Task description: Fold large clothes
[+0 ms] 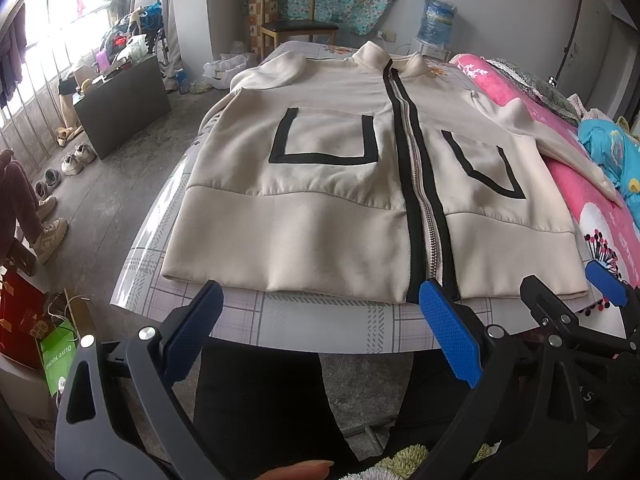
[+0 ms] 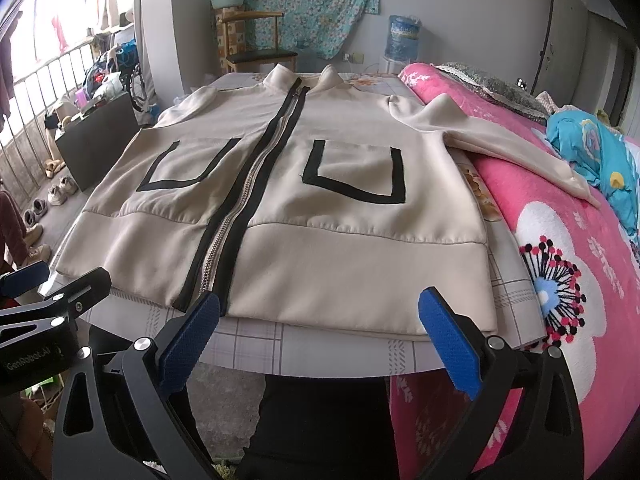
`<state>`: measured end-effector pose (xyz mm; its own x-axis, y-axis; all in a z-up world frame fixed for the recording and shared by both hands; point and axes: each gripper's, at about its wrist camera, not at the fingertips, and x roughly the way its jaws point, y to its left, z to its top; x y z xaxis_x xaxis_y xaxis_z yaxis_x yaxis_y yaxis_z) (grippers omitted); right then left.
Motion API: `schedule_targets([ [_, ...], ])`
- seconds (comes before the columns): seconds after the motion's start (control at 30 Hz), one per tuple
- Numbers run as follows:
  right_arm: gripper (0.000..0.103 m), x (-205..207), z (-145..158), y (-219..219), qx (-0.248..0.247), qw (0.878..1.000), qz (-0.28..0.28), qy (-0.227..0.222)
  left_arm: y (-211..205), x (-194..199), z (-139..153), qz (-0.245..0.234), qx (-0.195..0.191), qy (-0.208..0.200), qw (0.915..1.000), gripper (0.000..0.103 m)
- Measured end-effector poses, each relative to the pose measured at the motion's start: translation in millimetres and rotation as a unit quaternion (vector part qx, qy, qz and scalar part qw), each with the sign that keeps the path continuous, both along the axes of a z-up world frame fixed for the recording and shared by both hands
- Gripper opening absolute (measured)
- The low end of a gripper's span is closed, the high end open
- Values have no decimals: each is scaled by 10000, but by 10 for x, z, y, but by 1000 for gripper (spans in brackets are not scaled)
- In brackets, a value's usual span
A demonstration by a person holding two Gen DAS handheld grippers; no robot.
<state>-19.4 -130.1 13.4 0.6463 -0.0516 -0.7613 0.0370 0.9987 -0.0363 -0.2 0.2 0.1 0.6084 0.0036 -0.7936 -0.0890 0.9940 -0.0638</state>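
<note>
Here, cream jacket (image 1: 320,208) flat on table (image 1: 320,320), both jaws wide, empty.

Left gripper (image 1: 320,332) held low and level, jaws spread wide, gripping nothing. Right gripper (image 2: 320,336) just beside it at the same height, jaws likewise wide apart, blue pads (image 2: 448,350) facing inward.

The jacket (image 1: 320,184) lies flat on the worktop (image 1: 304,320), collar at the far end, hem at the near edge. Its right sleeve (image 2: 512,140) drapes onto the bed (image 2: 560,216) beside the worktop. Both tools, left (image 1: 320,332) and right (image 2: 320,340), hover before the hem, apart from it.
</note>
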Motion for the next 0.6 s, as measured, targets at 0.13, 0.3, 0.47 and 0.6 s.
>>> schedule_targets([
  [0.13, 97, -4, 12, -5, -11, 10000, -6, -16, -2, 0, 0, 2, 9, -1, 10000, 95],
  [0.3, 97, -3, 12, -5, -8, 10000, -8, -13, -2, 0, 0, 1, 12, -1, 10000, 95],
  [0.47, 97, -4, 13, -6, -5, 10000, -9, -15, -4, 0, 0, -2, 16, 0, 10000, 95],
  [0.6, 97, -3, 10, -4, -11, 10000, -12, -21, -3, 0, 0, 2, 16, -1, 10000, 95],
])
